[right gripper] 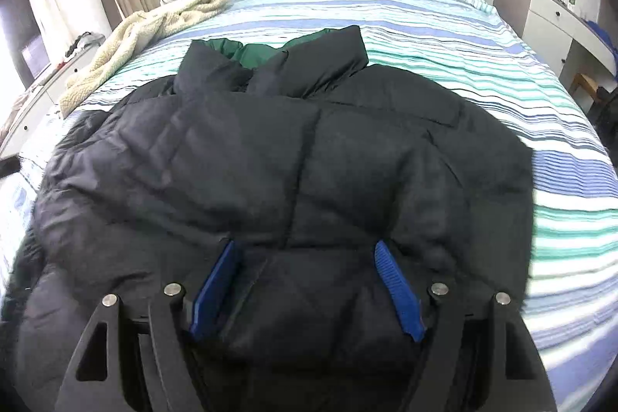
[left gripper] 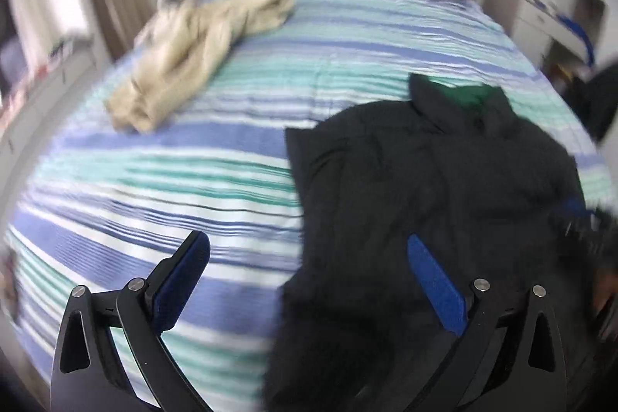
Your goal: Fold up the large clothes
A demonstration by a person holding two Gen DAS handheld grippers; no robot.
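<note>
Grippers, left gripper (left gripper: 309, 280) and right gripper (right gripper: 305, 280), are hovering wide open and empty over the black puffer jacket (right gripper: 270, 161), risking slippery, bulky padding escaping a shallow pinch

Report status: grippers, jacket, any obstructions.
Left gripper open, over jacket's edge. Right gripper open, over black puffer jacket, spread on bed. Cream fleece lies apart, far left.
</note>
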